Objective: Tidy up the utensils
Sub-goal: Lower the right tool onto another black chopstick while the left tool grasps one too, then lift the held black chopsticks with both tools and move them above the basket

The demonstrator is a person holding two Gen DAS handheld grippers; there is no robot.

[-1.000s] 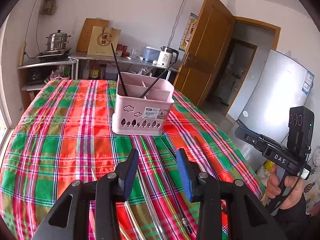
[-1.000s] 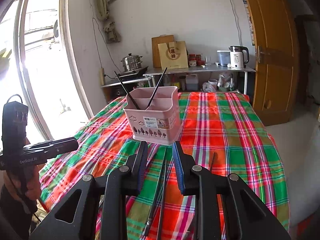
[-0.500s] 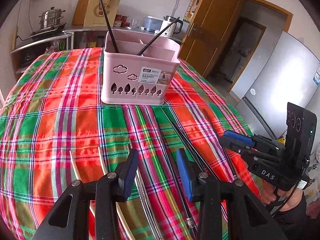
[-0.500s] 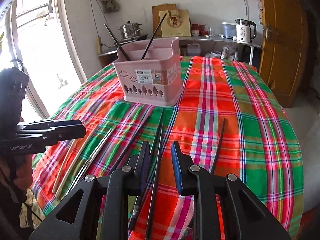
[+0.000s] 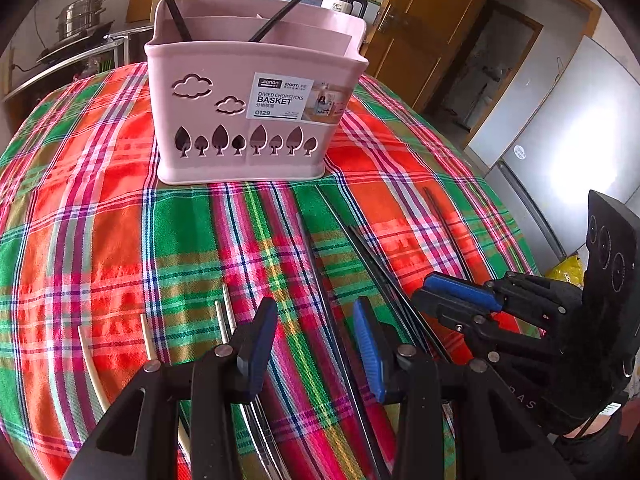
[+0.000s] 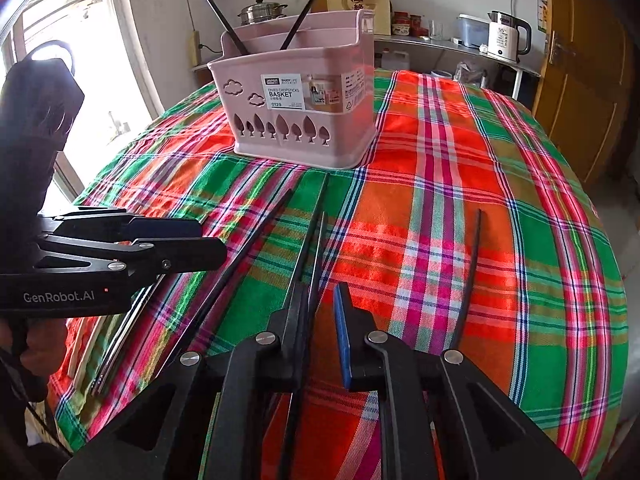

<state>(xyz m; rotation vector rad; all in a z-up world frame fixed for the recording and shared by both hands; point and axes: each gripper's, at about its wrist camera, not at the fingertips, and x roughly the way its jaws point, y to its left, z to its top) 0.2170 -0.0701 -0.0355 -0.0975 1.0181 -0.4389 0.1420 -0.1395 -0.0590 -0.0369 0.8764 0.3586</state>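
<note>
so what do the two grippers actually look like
Both are black, angular two-finger tools with blue pads and silver pivot screws. The left gripper carries white "GenRobot.AI" lettering and a small red light. The right gripper shows white "DAS" letters, a flat black upright block with round marks, and a thin black cable below.

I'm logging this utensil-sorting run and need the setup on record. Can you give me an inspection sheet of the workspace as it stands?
Surface: table under a red, green and pink plaid cloth.
Job's things: pink plastic divided chopstick basket holding two black chopsticks; more black chopsticks, metal ones and pale ones lie loose on the cloth.
Clutter: nothing seen on the table.
Grippers: left gripper open above the cloth; right gripper has just been closing, a black chopstick between its jaws, contact unclear.
Cables: a wall cord by the steel steamer pot.
Surroundings: white electric kettle, wooden door, window.
</note>
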